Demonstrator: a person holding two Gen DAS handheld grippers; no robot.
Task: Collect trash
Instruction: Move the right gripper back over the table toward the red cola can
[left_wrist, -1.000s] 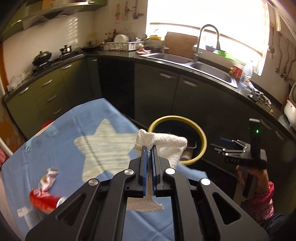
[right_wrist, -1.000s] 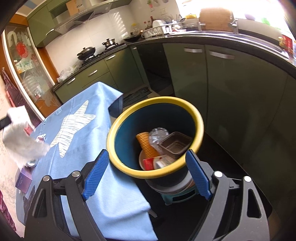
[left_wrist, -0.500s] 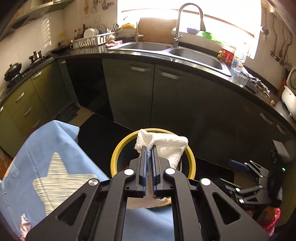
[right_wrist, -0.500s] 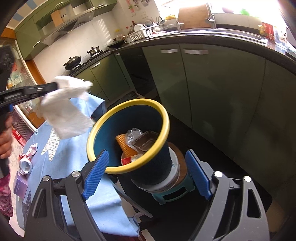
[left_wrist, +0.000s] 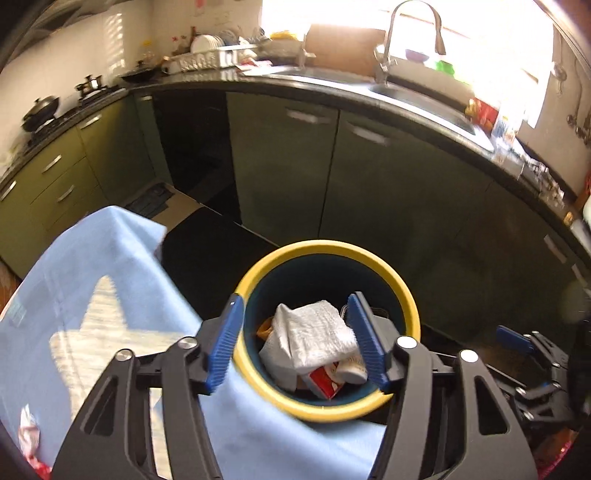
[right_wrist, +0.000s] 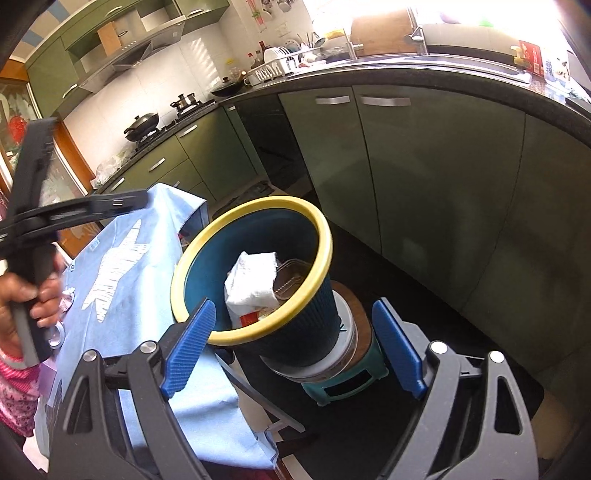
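Tablecloth (left_wrist: 110, 295), light blue with a pale star, covers the table beside the yellow-rimmed bin (left_wrist: 402, 299), which stands raised on a small stool (right_wrist: 343, 387) just past the table edge. White paper towel (left_wrist: 314, 332) now lies inside the bin atop other rubbish; the left gripper (left_wrist: 295, 343) has just been opening and grasps nothing, and the right gripper (right_wrist: 295, 350) stands released and empty. Risk: crumpled wrapper (left_wrist: 27, 428) remains on the cloth, and a careless reach could knock the perched bin over.
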